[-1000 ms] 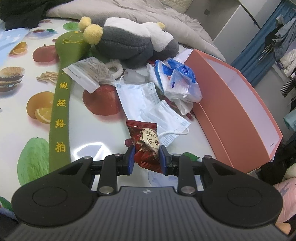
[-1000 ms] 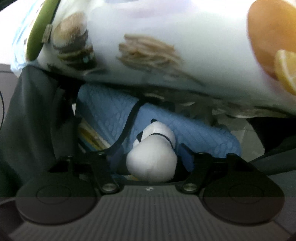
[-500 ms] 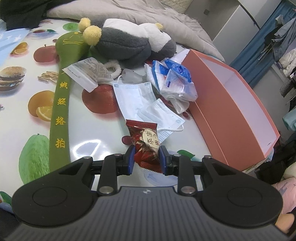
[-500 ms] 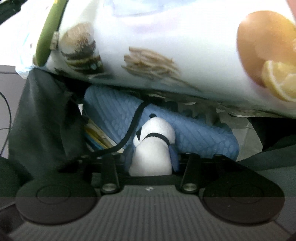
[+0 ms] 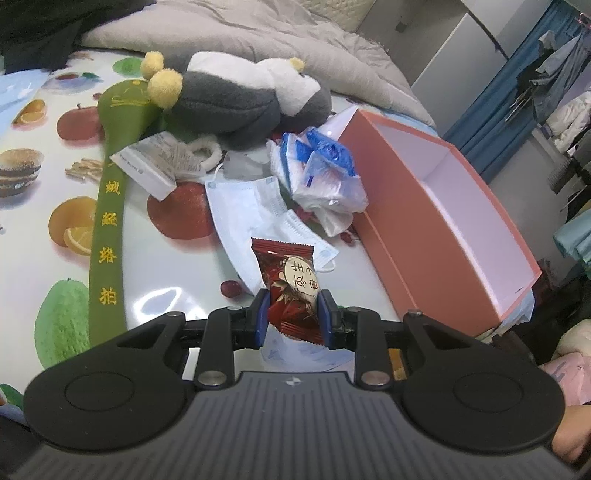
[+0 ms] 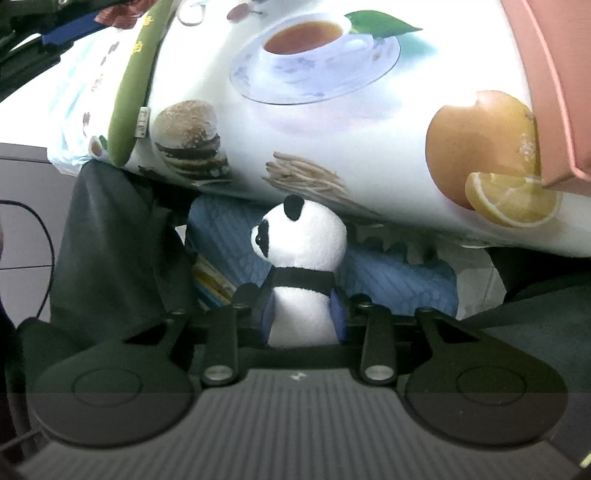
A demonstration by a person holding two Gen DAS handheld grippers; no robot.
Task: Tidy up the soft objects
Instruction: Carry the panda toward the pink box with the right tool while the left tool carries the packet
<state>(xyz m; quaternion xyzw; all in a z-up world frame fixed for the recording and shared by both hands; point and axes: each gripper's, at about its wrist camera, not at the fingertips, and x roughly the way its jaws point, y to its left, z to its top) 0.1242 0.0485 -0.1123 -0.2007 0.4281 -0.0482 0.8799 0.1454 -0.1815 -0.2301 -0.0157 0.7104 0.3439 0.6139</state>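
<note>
My left gripper (image 5: 291,314) is shut on a red snack packet (image 5: 291,284), held above the fruit-print tablecloth (image 5: 166,273). Beyond it lie face masks (image 5: 251,210), a blue-and-white plastic pack (image 5: 321,173), a grey-and-white plush toy (image 5: 236,99) and a long green fabric strap (image 5: 107,229). An open pink box (image 5: 443,221) stands to the right. In the right wrist view my right gripper (image 6: 303,317) has its jaws closing on a small panda plush (image 6: 303,258); the blue pads press its body, and it hangs below the table's edge.
A paper sachet (image 5: 151,162) and a white fluffy ring (image 5: 203,155) lie by the plush toy. A grey quilt (image 5: 295,33) lies behind the table. Under the table are a blue quilted bag (image 6: 399,280) and dark cloth (image 6: 110,240). The pink box corner (image 6: 554,92) overhangs at the right.
The right gripper's jaws narrowed onto the panda plush and lifted it, so more of the tablecloth top shows. The left gripper rose slightly with the snack packet still held.
</note>
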